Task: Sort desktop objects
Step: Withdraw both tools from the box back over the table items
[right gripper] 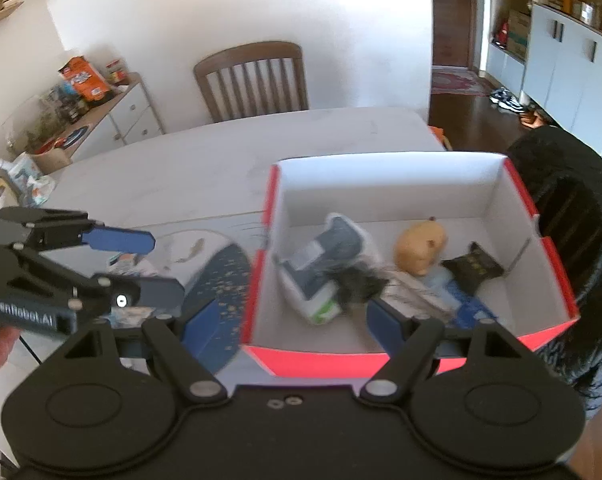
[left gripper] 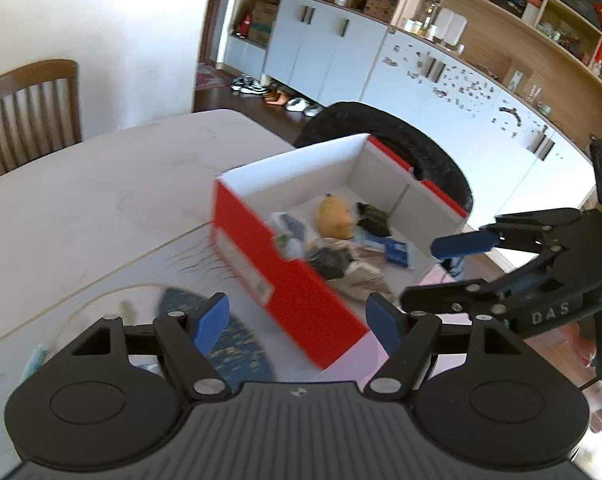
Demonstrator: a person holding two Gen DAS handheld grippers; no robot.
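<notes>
- Left gripper (left gripper: 297, 326) gapes wide, holding nothing, near the red box (left gripper: 285, 280)
- Right gripper (right gripper: 289, 322) likewise wide and empty, above the box's near wall
- Sorted clutter (right gripper: 341, 276) lies inside the box

Box (right gripper: 413, 362): cardboard, glossy red outside, matt white inside. Counter (right gripper: 181, 160): smooth pale matt, stone-look. Left hand-held gripper (left gripper: 297, 326) and right hand-held gripper (right gripper: 289, 330): matt black plastic, bright metal pivot pins, blue pads (left gripper: 211, 326) with a rubbery finish. Chair (right gripper: 253, 76) at 12 o'clock from the box: brown varnished wood. Mat (right gripper: 221, 292) at 9 o'clock: dark blue, speckled.
</notes>
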